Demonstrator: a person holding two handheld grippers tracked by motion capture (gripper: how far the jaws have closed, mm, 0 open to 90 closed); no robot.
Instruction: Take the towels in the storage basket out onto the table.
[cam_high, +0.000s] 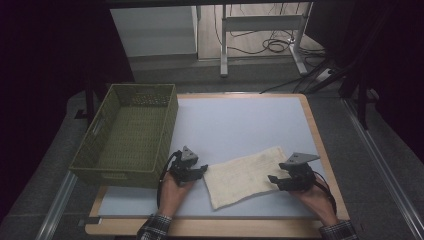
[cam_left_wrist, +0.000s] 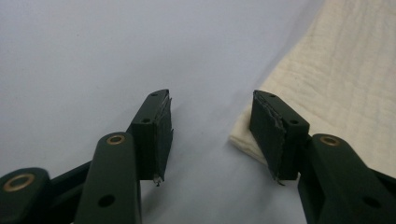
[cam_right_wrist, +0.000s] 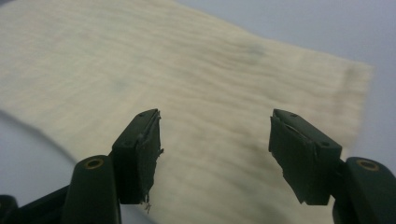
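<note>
On table (cam_high: 240, 120), cloth (cam_high: 245, 176) lying slantwise

Lab — bare desk frame (cam_high: 262, 30), cables (cam_high: 272, 46)

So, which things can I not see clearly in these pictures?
- Basket floor near its front wall: high view, hidden by that wall.
- Cloth weave: right gripper view, blurred.
- Cloth corner: left gripper view, behind one jaw of the left gripper.
- Forearms: high view, cut off by bottom edge.
</note>
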